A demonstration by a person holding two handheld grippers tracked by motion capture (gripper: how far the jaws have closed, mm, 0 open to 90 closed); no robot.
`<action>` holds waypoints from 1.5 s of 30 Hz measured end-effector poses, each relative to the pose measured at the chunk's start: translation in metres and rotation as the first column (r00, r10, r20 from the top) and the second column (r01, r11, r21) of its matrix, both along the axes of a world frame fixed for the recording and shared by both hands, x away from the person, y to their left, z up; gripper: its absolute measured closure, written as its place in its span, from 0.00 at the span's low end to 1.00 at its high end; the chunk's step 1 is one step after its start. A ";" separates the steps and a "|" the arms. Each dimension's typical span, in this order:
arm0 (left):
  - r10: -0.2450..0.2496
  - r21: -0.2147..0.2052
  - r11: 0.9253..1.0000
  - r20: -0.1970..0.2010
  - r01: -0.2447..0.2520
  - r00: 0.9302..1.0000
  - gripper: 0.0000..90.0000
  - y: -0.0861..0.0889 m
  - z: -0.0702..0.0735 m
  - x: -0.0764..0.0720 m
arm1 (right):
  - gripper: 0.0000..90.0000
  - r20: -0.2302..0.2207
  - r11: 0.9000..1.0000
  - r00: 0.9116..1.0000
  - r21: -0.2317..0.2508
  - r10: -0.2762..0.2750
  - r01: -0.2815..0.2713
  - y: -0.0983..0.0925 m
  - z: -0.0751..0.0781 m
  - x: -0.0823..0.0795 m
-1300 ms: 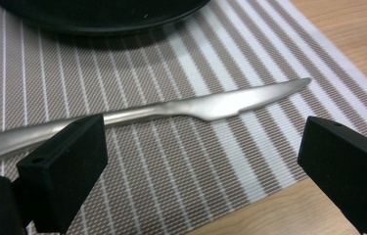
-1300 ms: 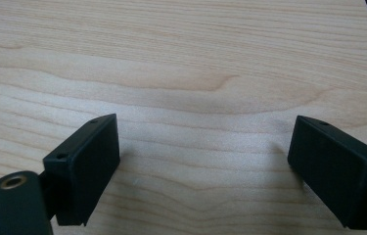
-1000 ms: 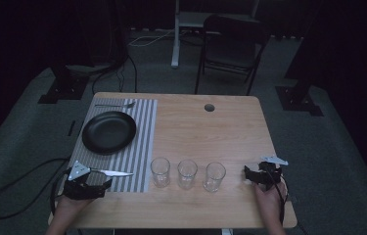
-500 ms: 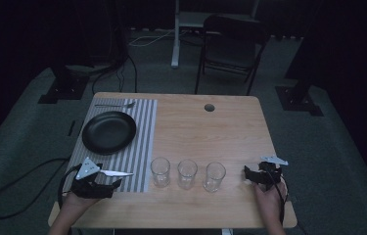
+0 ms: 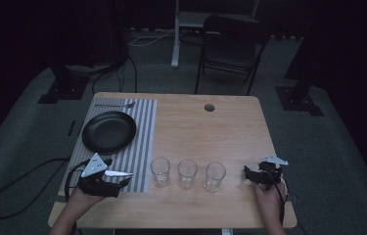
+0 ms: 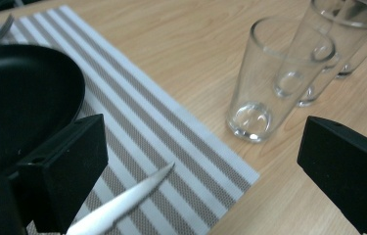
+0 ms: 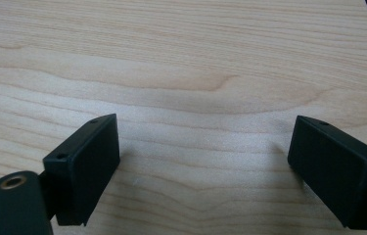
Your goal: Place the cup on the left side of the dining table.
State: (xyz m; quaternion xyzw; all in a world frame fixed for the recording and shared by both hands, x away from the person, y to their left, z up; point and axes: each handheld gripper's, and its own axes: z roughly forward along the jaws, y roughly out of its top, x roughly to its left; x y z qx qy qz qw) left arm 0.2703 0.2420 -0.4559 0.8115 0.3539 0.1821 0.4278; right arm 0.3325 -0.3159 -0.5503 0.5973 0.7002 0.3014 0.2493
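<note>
Steel knife (image 5: 118, 174) stays flat on the striped mat (image 5: 144, 127), near the plate (image 5: 108, 131). Left claw (image 5: 121, 184) has lifted clear, jaws spread, gripping nothing, so the knife looks placed. Right claw (image 5: 247, 174) is spread, idle on the counter (image 5: 210, 132).

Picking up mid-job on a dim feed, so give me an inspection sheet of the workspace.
Surface: wooden table, striped placemat on its left part.
Job's things: knife at the placemat's near edge, its tip between the left jaws; black plate; fork beyond it.
Clutter: three empty glasses in a row beside the placemat.
Grippers: left gripper open over the knife; right gripper open over bare wood.
Cables: cable trails from the left gripper onto the floor.
Surroundings: dark room, chair behind the table.
</note>
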 end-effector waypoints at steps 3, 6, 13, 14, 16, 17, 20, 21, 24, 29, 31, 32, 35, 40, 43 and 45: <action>-0.027 0.000 1.000 0.004 0.027 1.000 0.06 -0.006 0.004 0.002 | 0.13 0.000 1.000 1.000 0.000 0.000 0.000 0.000 0.000 0.000; -0.058 -0.003 0.998 0.002 0.058 0.998 0.06 -0.012 0.008 0.004 | 0.13 0.001 1.000 1.000 -0.001 0.001 -0.001 0.000 0.000 0.000; -0.093 -0.005 0.996 0.014 0.093 0.996 0.06 -0.024 0.015 0.007 | 0.13 0.002 1.000 1.000 0.000 0.001 -0.001 0.000 0.000 0.000; -0.106 -0.010 0.994 0.012 0.106 0.994 0.06 -0.026 0.016 0.008 | 0.13 0.001 1.000 1.000 0.000 0.001 -0.001 0.000 0.000 0.000; -0.116 -0.007 0.993 0.017 0.117 0.993 0.06 -0.030 0.017 0.008 | 0.13 0.001 1.000 1.000 0.000 0.001 -0.001 0.000 0.000 0.000; -0.127 -0.009 0.992 0.017 0.127 0.992 0.06 -0.032 0.018 0.009 | 0.13 0.001 1.000 1.000 0.000 0.001 -0.001 0.000 0.000 0.000; -0.144 -0.001 0.989 0.026 0.145 0.989 0.06 -0.039 0.020 0.009 | 0.13 0.001 1.000 1.000 0.000 0.001 -0.001 0.000 0.000 0.000; -0.151 0.001 0.989 0.024 0.151 0.988 0.06 -0.041 0.021 0.009 | 0.13 0.001 1.000 1.000 0.000 0.001 -0.001 0.000 0.000 0.000; -0.167 0.001 0.986 0.018 0.167 0.986 0.06 -0.047 0.022 0.012 | 0.13 0.001 1.000 1.000 0.000 0.001 -0.001 0.000 0.000 0.000; -0.200 0.002 0.980 0.015 0.200 0.980 0.06 -0.057 0.023 0.016 | 0.13 0.001 1.000 1.000 0.000 0.001 -0.001 0.000 0.000 0.000; -0.219 0.002 0.976 0.012 0.219 0.976 0.06 -0.062 0.024 0.017 | 0.13 0.001 1.000 1.000 0.000 0.001 -0.001 0.000 0.000 0.000; -0.222 0.005 0.975 0.020 0.221 0.975 0.06 -0.064 0.025 0.017 | 0.13 0.001 1.000 1.000 0.000 0.001 -0.001 0.000 0.000 0.000; -0.243 0.008 0.970 0.014 0.243 0.970 0.06 -0.070 0.025 0.019 | 0.13 0.001 1.000 1.000 0.000 0.001 -0.001 0.000 0.000 0.000; -0.273 0.015 0.962 0.009 0.273 0.962 0.08 -0.081 0.025 0.022 | 0.13 0.001 1.000 1.000 0.000 0.001 -0.001 0.000 0.000 0.000; -0.281 0.028 0.960 0.008 0.280 0.960 0.08 -0.086 0.026 0.024 | 0.13 0.001 1.000 1.000 0.000 0.001 -0.001 0.000 0.000 0.000; -0.287 0.032 0.958 0.015 0.286 0.958 0.08 -0.090 0.027 0.025 | 0.13 0.001 1.000 1.000 0.000 0.001 -0.001 0.000 0.000 0.000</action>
